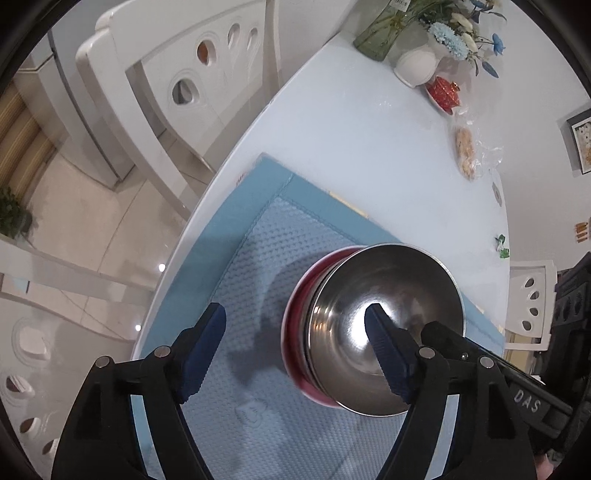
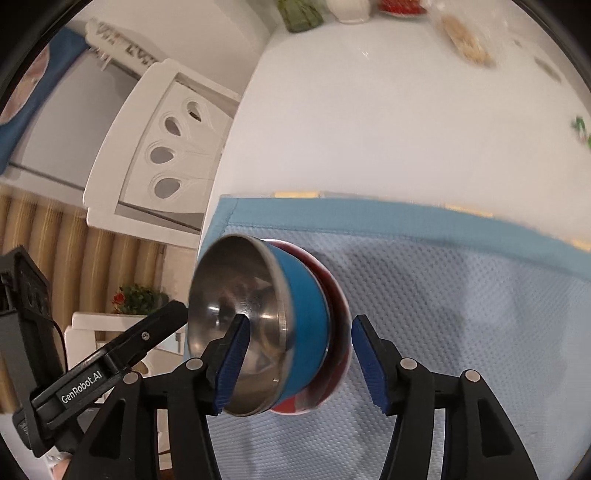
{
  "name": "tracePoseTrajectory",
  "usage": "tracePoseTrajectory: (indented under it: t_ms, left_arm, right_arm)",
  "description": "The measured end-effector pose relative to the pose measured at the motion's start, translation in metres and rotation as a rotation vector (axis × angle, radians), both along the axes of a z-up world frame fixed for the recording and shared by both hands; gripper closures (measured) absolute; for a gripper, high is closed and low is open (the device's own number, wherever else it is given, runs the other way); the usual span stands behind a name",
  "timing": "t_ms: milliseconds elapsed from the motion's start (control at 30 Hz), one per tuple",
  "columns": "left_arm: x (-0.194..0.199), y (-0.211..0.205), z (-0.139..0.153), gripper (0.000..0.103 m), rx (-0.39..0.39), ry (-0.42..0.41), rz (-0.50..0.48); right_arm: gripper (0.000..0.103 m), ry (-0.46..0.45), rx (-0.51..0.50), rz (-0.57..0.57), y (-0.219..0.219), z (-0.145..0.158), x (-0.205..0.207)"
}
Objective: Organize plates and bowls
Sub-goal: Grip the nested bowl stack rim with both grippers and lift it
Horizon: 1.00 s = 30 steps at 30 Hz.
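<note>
Two bowls sat nested on the blue mat: a steel bowl with a blue outer wall rested inside a red bowl, and the steel bowl looked empty apart from reflections.

The right gripper had its jaws spread wide on either side of the stack. Its left finger reached down inside the steel bowl, while its right finger stood outside, just beside the red rim, with a gap showing. It held nothing that could be seen, though closing would likely pinch both walls together.

The left gripper was also wide open and empty. Its right finger appeared in front of the steel bowl's inner wall, though contact could not be judged; its left finger hung over bare mat, well left of the stack.

The right gripper seemed the better placed, already straddling the near wall.

Far across the white table stood a vase of flowers, a white pot and a small red dish, with a bagged snack nearby.
</note>
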<state>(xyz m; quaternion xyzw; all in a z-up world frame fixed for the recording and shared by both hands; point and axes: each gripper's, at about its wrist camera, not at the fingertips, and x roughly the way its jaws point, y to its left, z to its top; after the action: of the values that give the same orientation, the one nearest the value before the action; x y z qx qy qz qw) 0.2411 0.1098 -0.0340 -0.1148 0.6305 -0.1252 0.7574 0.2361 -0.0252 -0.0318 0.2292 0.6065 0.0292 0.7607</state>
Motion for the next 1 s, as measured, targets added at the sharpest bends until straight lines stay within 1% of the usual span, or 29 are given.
tracePoseTrajectory:
  t_ms: [167,300,367,500,600,633,767,800,867,967,1000]
  left_arm:
    - [0.0,-0.001,-0.01,0.027,-0.005,0.026,-0.009]
    - [0.001,-0.003,-0.016,0.027,-0.001,0.037,-0.021]
    - [0.001,-0.006,-0.019,0.027,-0.003,0.043,-0.028]
    - [0.0,-0.01,-0.027,0.027,-0.009,0.048,-0.038]
    - [0.0,-0.012,-0.029,0.031,-0.004,0.039,-0.042]
    - [-0.001,-0.012,-0.03,0.036,0.001,0.033,-0.045]
    - [0.0,-0.012,-0.037,0.047,-0.005,0.04,-0.043]
    - [0.001,-0.011,-0.04,0.049,-0.012,0.045,-0.043]
    - [0.001,-0.011,-0.043,0.049,-0.038,0.05,-0.041]
    - [0.0,-0.016,-0.044,0.054,-0.068,0.043,-0.053]
    - [0.0,-0.018,-0.045,0.058,-0.083,0.042,-0.06]
  right_arm:
    - [0.047,0.026,0.064,-0.039,-0.014,-0.024,-0.003]
    - [0.047,0.055,0.084,-0.053,-0.02,-0.041,-0.004]
    - [0.047,0.066,0.092,-0.058,-0.021,-0.045,-0.004]
    - [0.047,0.062,0.143,-0.056,-0.02,-0.05,0.0]
    - [0.047,0.074,0.155,-0.046,-0.015,-0.057,0.004]
    - [0.047,0.078,0.161,-0.044,-0.014,-0.059,0.005]
    - [0.047,0.096,0.189,-0.047,-0.011,-0.069,0.007]
    - [0.047,0.094,0.209,-0.05,-0.011,-0.071,0.007]
    - [0.047,0.093,0.239,-0.059,-0.012,-0.074,0.007]
    - [0.047,0.084,0.264,-0.065,-0.013,-0.078,0.01]
    - [0.047,0.074,0.275,-0.065,-0.013,-0.079,0.011]
